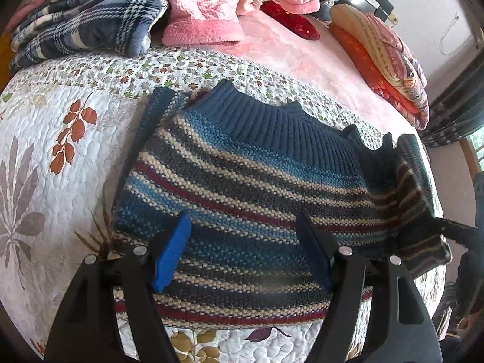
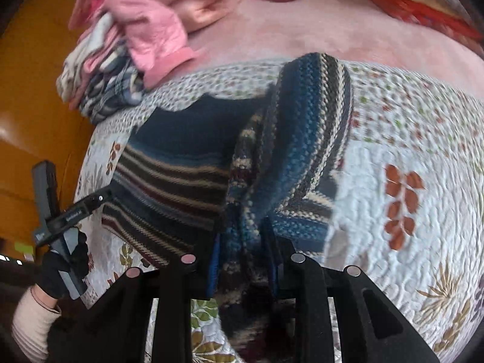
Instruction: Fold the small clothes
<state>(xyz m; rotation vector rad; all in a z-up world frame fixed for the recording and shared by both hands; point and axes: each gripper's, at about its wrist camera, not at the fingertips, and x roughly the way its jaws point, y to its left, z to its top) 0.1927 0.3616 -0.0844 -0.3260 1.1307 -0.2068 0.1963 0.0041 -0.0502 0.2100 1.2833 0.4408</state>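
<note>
A small striped knit sweater (image 1: 242, 187), blue, beige and dark red with a ribbed navy collar, lies flat on the quilt. My left gripper (image 1: 242, 251) hovers open just above its lower middle, blue pads wide apart with nothing between them. In the right wrist view my right gripper (image 2: 243, 260) is shut on a bunched fold of the sweater (image 2: 302, 139), lifting its right side up off the bed. The right gripper (image 1: 453, 230) shows at the far right of the left wrist view, at the sweater's raised edge. The left gripper (image 2: 69, 211) appears at the left of the right wrist view, held by a gloved hand (image 2: 60, 269).
The sweater rests on a white floral quilt (image 1: 54, 163) over a pink bedspread (image 1: 302, 57). Behind lie a plaid blanket (image 1: 87, 21), a pink padded garment (image 1: 205, 6), a red item (image 1: 290, 21) and a stack of folded orange bedding (image 1: 381, 60). An orange floor (image 2: 33, 96) lies beyond the bed's left edge.
</note>
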